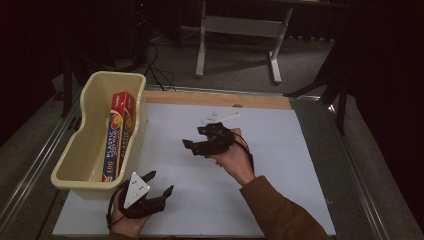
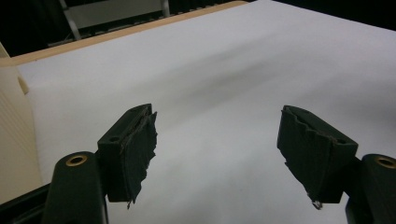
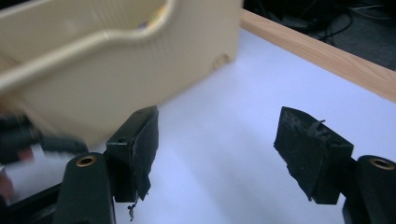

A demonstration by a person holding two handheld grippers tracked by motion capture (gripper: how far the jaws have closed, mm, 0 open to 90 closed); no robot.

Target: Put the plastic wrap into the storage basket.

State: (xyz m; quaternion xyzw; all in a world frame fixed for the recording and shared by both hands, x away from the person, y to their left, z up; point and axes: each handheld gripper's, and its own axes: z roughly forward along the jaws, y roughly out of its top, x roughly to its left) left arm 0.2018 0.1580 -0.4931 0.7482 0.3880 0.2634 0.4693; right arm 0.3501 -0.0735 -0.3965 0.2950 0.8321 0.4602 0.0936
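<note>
On the left side of the bench (image 1: pixel 280 165), a cream plastic bin (image 1: pixel 90 145) sits with its long side running away from the person, and a red and blue box of plastic wrap (image 1: pixel 119 134) lies lengthwise inside it, leaning against the right wall. A white sheet covers most of the bench top, with a strip of bare wood (image 1: pixel 220 99) showing along the far edge.

The left tongs (image 1: pixel 160 184) hover near the front edge of the bench, just beside the bin's near right corner, held in the left hand (image 1: pixel 127 220), with the grey three-cornered plate on top facing up. Their jaws are spread wide apart with nothing between them (the left gripper view shows only bare white sheet in the gap, and the bin's ribbed cream wall (image 2: pixel 14 140) at the left edge).

The right tongs (image 1: pixel 195 137) are held over the middle of the bench by the right hand (image 1: pixel 232 155), whose brown sleeve (image 1: pixel 280 210) comes in from the bottom. They point left toward the bin, and their jaws are also spread, gripping nothing. Seen from the right gripper view, the bin's outer wall (image 3: pixel 140 70) looms ahead, somewhat blurred, with a bit of the colourful box visible over its rim.

Beyond the right hand, a few small pale objects (image 1: pixel 217 117) lie on the sheet, too faint to identify. Past the bench, a grey floor and the legs of a light-coloured stand (image 1: pixel 240 40) are visible.
</note>
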